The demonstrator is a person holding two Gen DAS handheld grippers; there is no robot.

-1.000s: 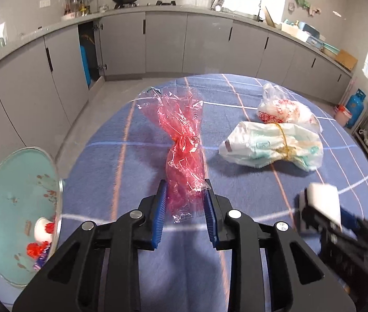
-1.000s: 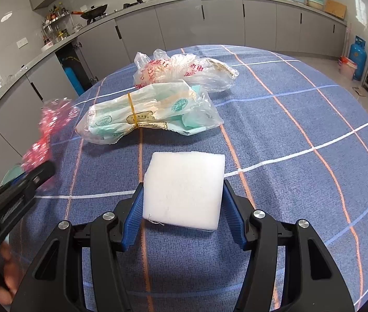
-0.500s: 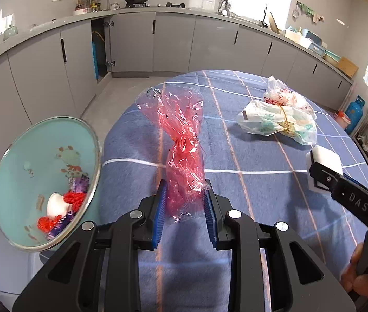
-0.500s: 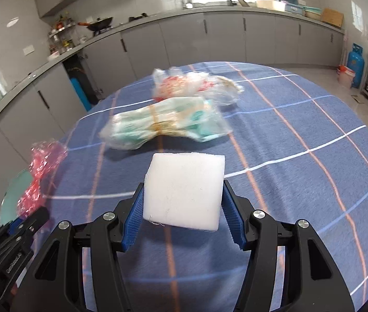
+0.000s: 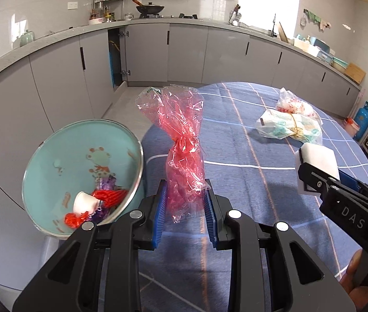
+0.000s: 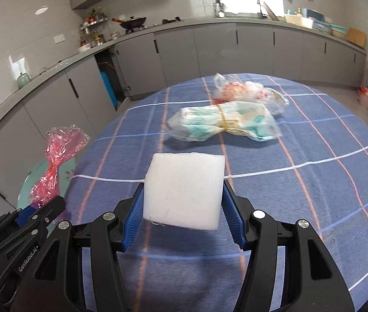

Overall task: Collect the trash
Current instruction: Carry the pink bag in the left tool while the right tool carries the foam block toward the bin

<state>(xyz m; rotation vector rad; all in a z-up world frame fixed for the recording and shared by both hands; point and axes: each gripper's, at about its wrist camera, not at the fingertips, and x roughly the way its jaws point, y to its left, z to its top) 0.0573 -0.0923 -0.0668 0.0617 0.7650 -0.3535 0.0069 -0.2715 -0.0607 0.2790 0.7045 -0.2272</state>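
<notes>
- Left tongs [image 5: 185, 208] pinch the lower end of a crumpled red cellophane wrapper [image 5: 181, 145], blue pads pressed against both its sides; the wrapper stands upright, twisted at its waist, its top flaring open.
- Right tongs [image 6: 182, 219] pinch a white foam block [image 6: 184, 191] between their blue pads, the block lifted clear of the cloth.
- From the left wrist view, the right tongs [image 5: 314, 179] sit off to the right with the foam block [image 5: 317, 161] at their tip, over the right part of the table.
- From the right wrist view, the left tongs [image 6: 40, 205] appear at lower left, the red wrapper [image 6: 56, 161] rising from them past the table's left edge.
- Both pairs of tongs are over a round table with a blue checked cloth [image 5: 249, 156].
- A teal bin [image 5: 53, 161] with a metal rim stands just beside the table's left edge, below the left tongs; inside lie a white cup [image 5: 85, 204], red netting [image 5: 108, 197] and a purple scrap.
- Toward the table's far edge lie two more pieces of trash, touching each other: a clear bag with teal print [image 6: 223, 126] bound with a rubber band, and behind it a clear bag with red print [image 6: 246, 92].
- Grey kitchen cabinets [image 6: 210, 49] curve behind the table.
</notes>
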